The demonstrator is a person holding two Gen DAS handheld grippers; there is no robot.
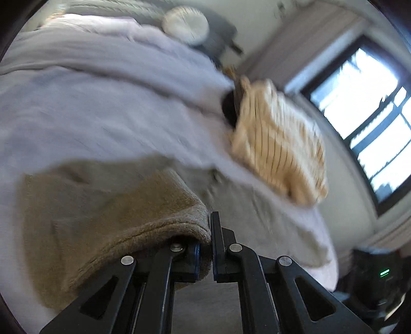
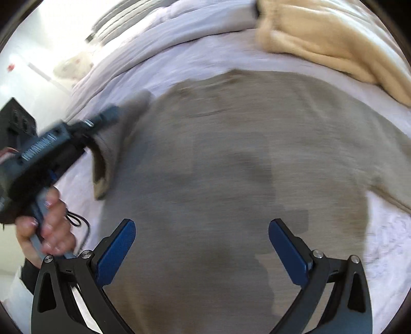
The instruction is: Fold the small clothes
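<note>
A taupe knit garment (image 2: 231,167) lies spread on the pale bed sheet (image 2: 179,61). My left gripper (image 1: 209,239) is shut on the garment's hem (image 1: 154,226), which drapes over its left finger. In the right wrist view the left gripper (image 2: 110,113) lifts that edge of the garment at the left, held by a hand (image 2: 48,226). My right gripper (image 2: 201,246) hangs open above the garment's near part, with nothing between its blue pads (image 2: 117,254). Both views are motion-blurred.
A cream striped knit piece (image 1: 280,144) lies on the sheet (image 1: 77,102) toward the window (image 1: 364,115); the right wrist view shows a cream garment (image 2: 334,41) at the top right. A round pale object (image 1: 186,24) sits at the bed's far end. Dark equipment (image 1: 380,277) stands beside the bed.
</note>
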